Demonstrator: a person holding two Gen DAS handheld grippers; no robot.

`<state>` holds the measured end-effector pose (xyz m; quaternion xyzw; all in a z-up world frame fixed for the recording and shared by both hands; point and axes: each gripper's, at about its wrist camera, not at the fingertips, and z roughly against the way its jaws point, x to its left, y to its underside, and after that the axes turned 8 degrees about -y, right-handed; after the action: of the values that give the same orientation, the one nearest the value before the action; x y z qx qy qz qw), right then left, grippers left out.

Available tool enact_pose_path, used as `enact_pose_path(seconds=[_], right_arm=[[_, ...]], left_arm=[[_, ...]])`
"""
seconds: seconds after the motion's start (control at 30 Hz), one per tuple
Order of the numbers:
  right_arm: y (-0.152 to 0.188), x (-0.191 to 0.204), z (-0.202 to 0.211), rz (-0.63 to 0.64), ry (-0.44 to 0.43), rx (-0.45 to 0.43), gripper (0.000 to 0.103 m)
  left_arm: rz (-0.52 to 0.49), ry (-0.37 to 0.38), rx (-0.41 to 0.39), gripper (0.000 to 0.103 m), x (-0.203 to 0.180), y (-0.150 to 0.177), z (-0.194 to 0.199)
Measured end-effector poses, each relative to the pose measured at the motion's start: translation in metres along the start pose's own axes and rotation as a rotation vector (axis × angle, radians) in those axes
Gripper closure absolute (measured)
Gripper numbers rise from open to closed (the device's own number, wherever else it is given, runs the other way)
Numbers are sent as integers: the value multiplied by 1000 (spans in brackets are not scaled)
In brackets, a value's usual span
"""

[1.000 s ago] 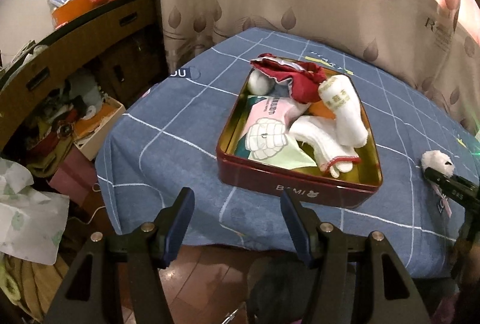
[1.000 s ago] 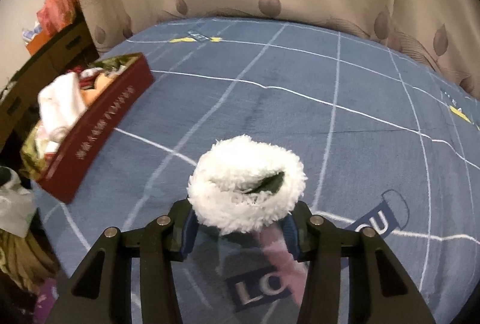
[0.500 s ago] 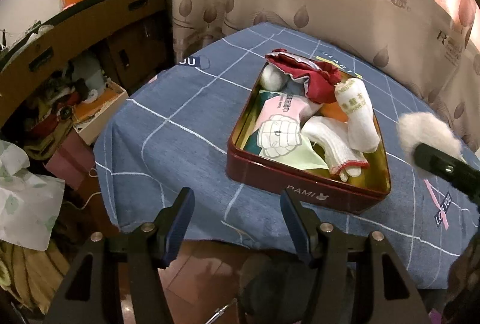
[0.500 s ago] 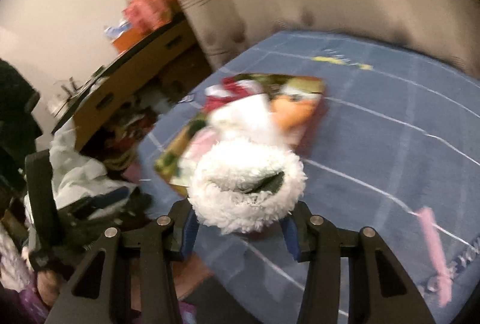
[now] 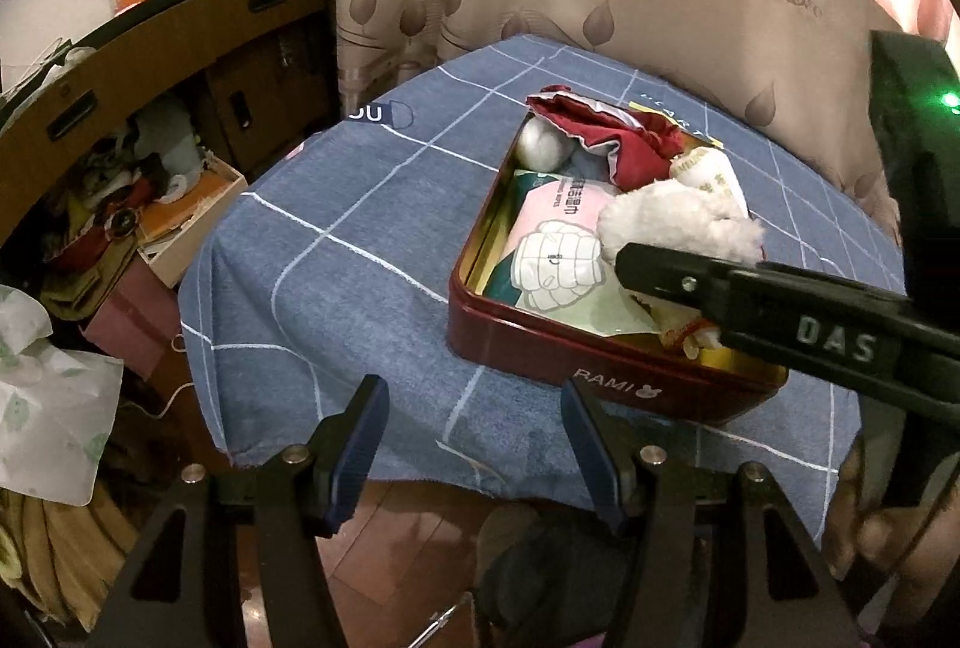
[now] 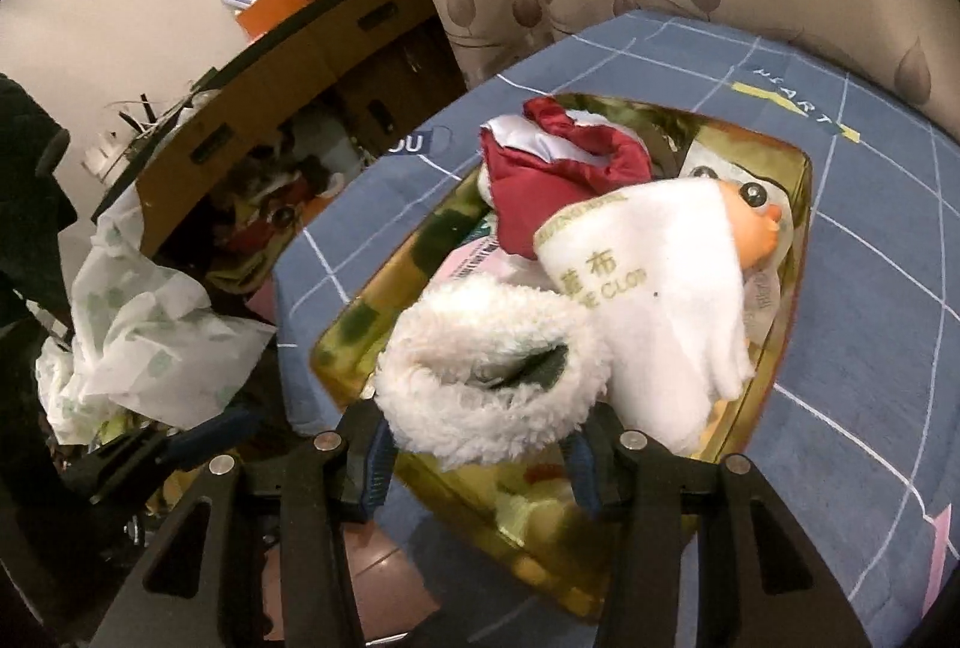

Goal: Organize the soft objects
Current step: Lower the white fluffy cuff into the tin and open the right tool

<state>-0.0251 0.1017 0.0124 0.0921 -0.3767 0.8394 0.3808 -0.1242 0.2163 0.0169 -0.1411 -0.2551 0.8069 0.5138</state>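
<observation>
Your right gripper clamps the fluffy white sock at lower centre, above the red tin. Your left gripper stands wide and empty. Risk: released here (tin already heaped), the sock may slide off the white glove.

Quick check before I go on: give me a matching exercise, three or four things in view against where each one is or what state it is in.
Things:
1. fluffy white sock
2. red cloth
3. left gripper
4. white glove

States:
a. open, holding nothing
b. lying in the tin, over an orange toy
c. clamped in the right gripper above the tin
d. bunched at the tin's far end

Pairs: 1-c, 2-d, 3-a, 4-b
</observation>
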Motion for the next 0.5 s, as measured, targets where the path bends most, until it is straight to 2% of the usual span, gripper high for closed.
enact_pose_path(seconds=[0.2, 0.5], right_arm=[[0, 4, -11, 69, 77, 13, 57], [6, 7, -6, 91, 122, 3, 35]], left_arm=[[-8, -25, 4, 42, -2, -2, -4], [-9, -35, 9, 42, -1, -3, -5]])
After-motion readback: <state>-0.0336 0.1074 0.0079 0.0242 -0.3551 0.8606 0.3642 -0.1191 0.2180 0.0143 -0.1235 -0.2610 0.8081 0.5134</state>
